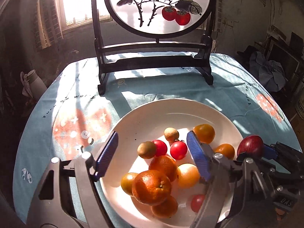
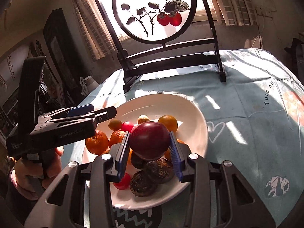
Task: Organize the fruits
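Dark red plum (image 2: pixel 149 142) sits clenched between the pads of the right gripper (image 2: pixel 150 153), held above the near half of the white plate (image 2: pixel 197 133). Left gripper (image 1: pixel 152 156) is released, jaws wide, nothing between them, poised over the same plate.

Step in hand, as I judge it: adding the plum to the collected fruit. Next move calls for lowering it onto a bare patch of plate, then letting go gently so it does not roll into the pile.

Plate contents: oranges (image 1: pixel 151 187) heaped near the middle, small red tomatoes (image 1: pixel 178 150), yellow-orange fruits (image 1: pixel 204 133), brownish small ones (image 1: pixel 171 134), and dark rough-skinned fruits (image 2: pixel 141 185) at the near rim. Plate rests on a blue cloth (image 2: pixel 247 133).
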Tool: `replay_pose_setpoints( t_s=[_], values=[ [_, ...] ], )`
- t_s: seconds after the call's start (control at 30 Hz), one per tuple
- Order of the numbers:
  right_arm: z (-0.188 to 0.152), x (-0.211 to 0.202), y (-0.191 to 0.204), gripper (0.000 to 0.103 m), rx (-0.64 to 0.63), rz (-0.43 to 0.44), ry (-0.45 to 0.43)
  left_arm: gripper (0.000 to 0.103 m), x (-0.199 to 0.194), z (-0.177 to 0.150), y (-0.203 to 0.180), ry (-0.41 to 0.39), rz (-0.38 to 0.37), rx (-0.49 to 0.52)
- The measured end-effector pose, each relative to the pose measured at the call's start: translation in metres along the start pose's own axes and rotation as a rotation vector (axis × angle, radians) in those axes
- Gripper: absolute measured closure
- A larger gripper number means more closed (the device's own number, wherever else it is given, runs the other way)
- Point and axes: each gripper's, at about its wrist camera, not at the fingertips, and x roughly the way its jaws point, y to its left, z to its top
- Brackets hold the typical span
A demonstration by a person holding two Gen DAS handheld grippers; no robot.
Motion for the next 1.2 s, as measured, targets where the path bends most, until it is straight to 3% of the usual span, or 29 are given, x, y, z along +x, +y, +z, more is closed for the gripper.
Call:
replay_pose_setpoints(
  t_s=[0.27, 0.3, 0.37, 0.5, 0.53, 0.57, 0.6, 0.87, 1.03, 1.2],
  values=[
    [0.002, 0.019, 0.008, 0.059, -0.025, -0.003, 0.036, 0.012, -0.024, -0.011, 0.010, -0.027, 0.040, -0.017],
    [0.003, 0.022, 0.010, 0.055, -0.030, -0.008, 0.047, 0.011, -0.026, -0.013, 0.012, -0.029, 0.046, -0.018],
    [0.004, 0.024, 0.013, 0.038, -0.038, -0.047, 0.058, 0.010, -0.033, -0.016, 0.014, -0.031, 0.049, -0.021],
    [0.002, 0.005, 0.018, 0.035, -0.044, -0.043, 0.040, 0.006, -0.051, -0.025, 0.018, -0.047, 0.050, -0.034],
    [0.002, -0.002, 0.019, 0.027, -0.044, -0.041, 0.037, 0.005, -0.056, -0.028, 0.019, -0.051, 0.048, -0.036],
    [0.000, -0.009, 0.020, 0.011, -0.046, -0.038, 0.035, 0.004, -0.061, -0.032, 0.019, -0.056, 0.047, -0.037],
    [-0.002, -0.018, 0.022, 0.001, -0.050, -0.037, 0.029, 0.003, -0.067, -0.036, 0.019, -0.062, 0.046, -0.035],
    [-0.058, -0.076, 0.037, 0.001, -0.183, -0.042, -0.005, 0.002, -0.099, -0.092, 0.012, -0.060, 0.013, -0.058],
    [-0.098, -0.083, 0.034, 0.001, -0.218, -0.074, 0.050, 0.002, -0.102, -0.125, 0.000, -0.030, 0.029, -0.023],
    [-0.111, -0.094, 0.039, 0.001, -0.220, -0.081, 0.026, 0.002, -0.109, -0.144, -0.004, -0.031, 0.027, -0.012]
  ],
)
